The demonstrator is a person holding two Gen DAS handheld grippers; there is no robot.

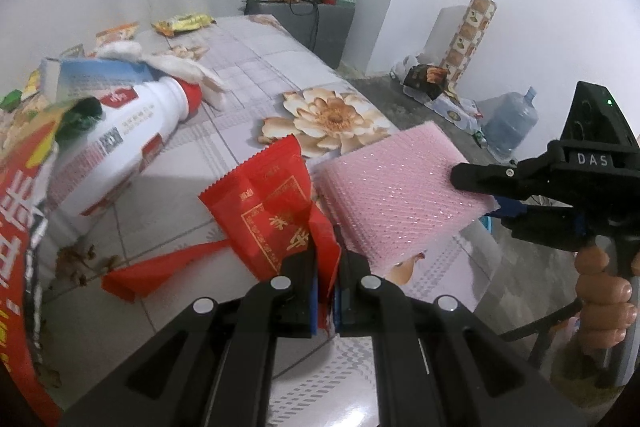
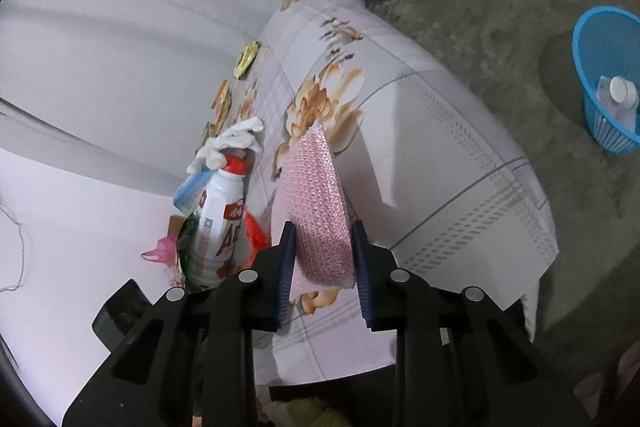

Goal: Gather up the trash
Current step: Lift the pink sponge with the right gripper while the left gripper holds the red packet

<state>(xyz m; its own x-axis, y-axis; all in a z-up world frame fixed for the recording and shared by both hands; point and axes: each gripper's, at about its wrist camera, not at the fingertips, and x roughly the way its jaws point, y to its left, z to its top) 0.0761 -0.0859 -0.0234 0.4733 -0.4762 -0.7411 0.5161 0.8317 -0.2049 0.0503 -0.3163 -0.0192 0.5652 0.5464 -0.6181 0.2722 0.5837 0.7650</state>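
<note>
The left gripper (image 1: 327, 291) is pressed together on the edge of a red wrapper (image 1: 268, 211), which hangs crumpled from its blue pads above the bench (image 1: 256, 83), a surface covered in a grey checked cloth with big peach flowers.

To its right, the right gripper (image 2: 322, 267) has a pink bubble-wrap sheet (image 2: 316, 195) between its pads; from the left wrist view its fingers (image 1: 472, 179) pinch the sheet's far edge and hold it clear of the cloth, tilted. From its own camera the pads sit on either side of the folded sheet, touching it. A hand (image 1: 604, 299) wraps the handle below.

More trash lies on the bench near the wall. A white bottle with a red cap (image 1: 132, 123) lies on its side, a blue and white carton (image 1: 100, 75) against it, and crumpled white tissue (image 1: 188, 67) just beyond the cap. Farther back are a yellow snack packet (image 1: 184, 23) and an orange one (image 1: 118, 33). A large red bag (image 1: 20, 247) fills the left edge of the left wrist view.

On the concrete floor, well apart from the bench, stands a blue basket (image 2: 588, 67) with a white bottle (image 2: 620, 99) inside it.
</note>
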